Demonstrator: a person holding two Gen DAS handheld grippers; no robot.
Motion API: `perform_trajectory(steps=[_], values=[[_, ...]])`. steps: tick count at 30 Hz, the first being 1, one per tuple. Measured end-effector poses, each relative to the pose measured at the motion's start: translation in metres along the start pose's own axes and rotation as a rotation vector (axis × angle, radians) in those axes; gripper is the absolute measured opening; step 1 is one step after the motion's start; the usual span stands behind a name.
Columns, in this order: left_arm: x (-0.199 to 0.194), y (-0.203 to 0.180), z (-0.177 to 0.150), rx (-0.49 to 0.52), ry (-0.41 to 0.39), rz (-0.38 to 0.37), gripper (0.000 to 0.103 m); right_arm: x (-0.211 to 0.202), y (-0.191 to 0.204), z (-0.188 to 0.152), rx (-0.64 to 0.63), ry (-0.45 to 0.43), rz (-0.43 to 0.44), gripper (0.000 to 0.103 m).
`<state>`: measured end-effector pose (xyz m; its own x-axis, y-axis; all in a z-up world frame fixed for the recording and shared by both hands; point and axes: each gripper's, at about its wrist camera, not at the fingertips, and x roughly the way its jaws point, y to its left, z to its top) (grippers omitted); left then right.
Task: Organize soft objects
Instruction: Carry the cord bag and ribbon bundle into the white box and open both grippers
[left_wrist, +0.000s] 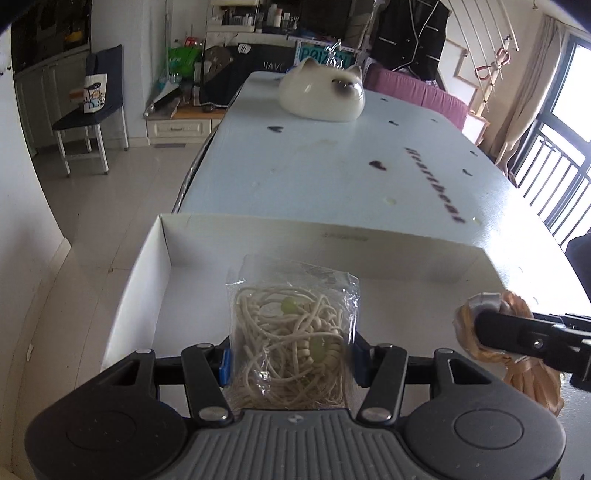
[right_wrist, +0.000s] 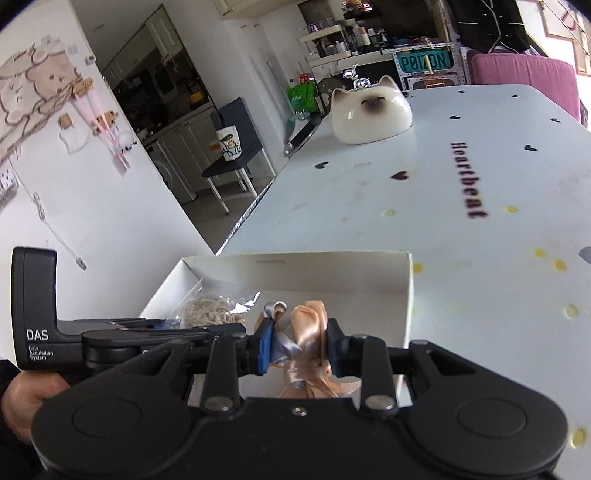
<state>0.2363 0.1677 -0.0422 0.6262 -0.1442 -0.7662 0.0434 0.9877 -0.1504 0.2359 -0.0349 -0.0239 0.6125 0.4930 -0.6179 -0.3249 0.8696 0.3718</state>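
Over the near end of the white box (left_wrist: 162, 258), we've got both grippers loaded. L gripper (left_wrist: 290, 360): jaws narrow, clamped on a clear bag of cream cord (left_wrist: 291, 332), bag upright, held above the box floor. R gripper (right_wrist: 297, 349): jaws narrow, pinching a peach satin ribbon bundle (right_wrist: 308, 325) w/ a grey-blue strip in it, loops sticking up, tails hanging below. In the R wrist view the bag sits just left of the ribbon, both inside the box outline. Box rests on the pale blue tabletop (right_wrist: 461, 184) w/ "Heartbeat" print (right_wrist: 468, 181). Far end: cat-face plush cushion (left_wrist: 323, 92), well apart from the box. Beyond that, pink chair (right_wrist: 524, 77) and shelving.
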Motion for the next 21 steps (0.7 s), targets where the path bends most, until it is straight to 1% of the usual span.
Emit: perform_trajectory(steps=[2,4,5,6,7,8,12,21], values=[[0.002,0.0,-0.001,-0.003,0.004,-0.003,0.06,0.009,0.002,0.0,-0.001,0.015,-0.009,0.035],[0.003,0.001,-0.001,0.0,0.007,-0.009,0.07,0.016,0.003,0.0,-0.016,0.016,-0.034,0.042],[0.002,0.001,0.0,-0.002,0.011,-0.014,0.079,0.018,0.005,0.0,-0.03,0.018,-0.051,0.045],[0.001,0.001,-0.001,-0.005,0.01,-0.017,0.084,0.019,0.005,-0.001,-0.036,0.017,-0.067,0.051],[-0.001,0.001,-0.001,-0.004,0.004,-0.019,0.085,0.018,0.005,-0.001,-0.036,0.016,-0.072,0.057],[-0.004,0.0,-0.002,0.002,-0.003,-0.021,0.085,0.016,0.004,-0.001,-0.032,0.016,-0.065,0.058],[-0.014,-0.004,-0.002,0.026,-0.021,-0.022,0.085,0.011,0.0,0.001,-0.011,0.018,-0.05,0.058],[-0.034,-0.009,-0.005,0.039,-0.047,-0.029,0.086,-0.006,0.004,0.001,-0.024,-0.001,-0.047,0.058]])
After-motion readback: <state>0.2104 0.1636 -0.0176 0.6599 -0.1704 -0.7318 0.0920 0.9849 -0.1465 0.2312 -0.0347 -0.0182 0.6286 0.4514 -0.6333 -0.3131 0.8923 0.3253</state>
